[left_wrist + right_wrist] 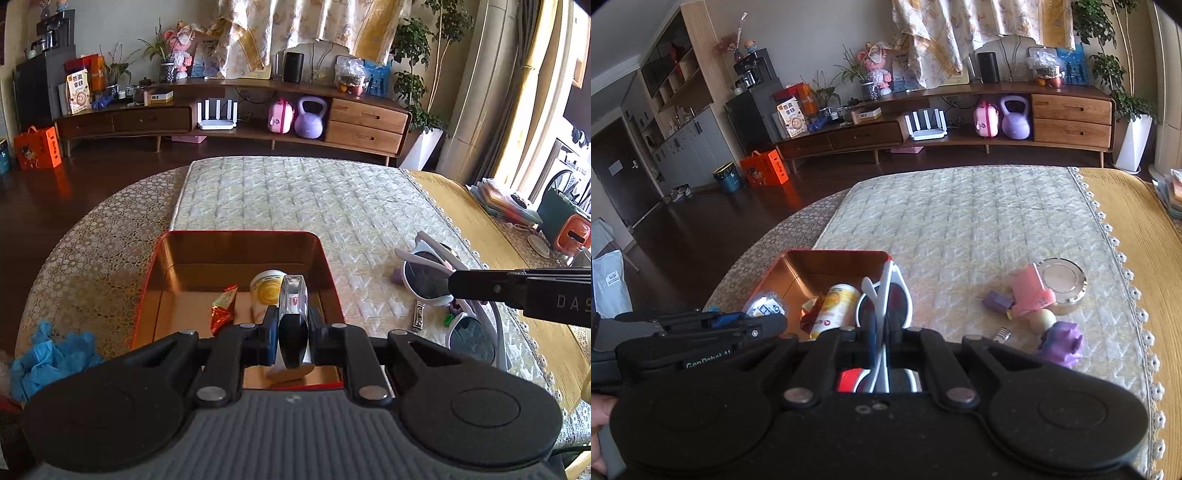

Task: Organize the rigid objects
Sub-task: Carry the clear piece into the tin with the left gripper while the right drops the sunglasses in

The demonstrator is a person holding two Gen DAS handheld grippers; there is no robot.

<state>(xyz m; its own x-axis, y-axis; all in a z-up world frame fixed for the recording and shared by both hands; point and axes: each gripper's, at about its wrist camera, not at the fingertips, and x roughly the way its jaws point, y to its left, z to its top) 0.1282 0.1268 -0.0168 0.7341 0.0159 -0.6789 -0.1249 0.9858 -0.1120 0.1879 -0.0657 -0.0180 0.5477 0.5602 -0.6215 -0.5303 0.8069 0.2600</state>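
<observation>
Copper tin (236,251) on counter (332,206); left tongs (291,328) pinching clear bottle (293,306), right tongs (882,332) pinching white sunglasses (886,291).

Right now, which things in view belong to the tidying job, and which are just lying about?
Job:
- red metal tin
- clear flat bottle in left gripper
- white sunglasses in right gripper
- round silver tin, purple toy on mat

Lying about:
- crumpled blue gloves
- purple kettlebell
- orange box
</observation>
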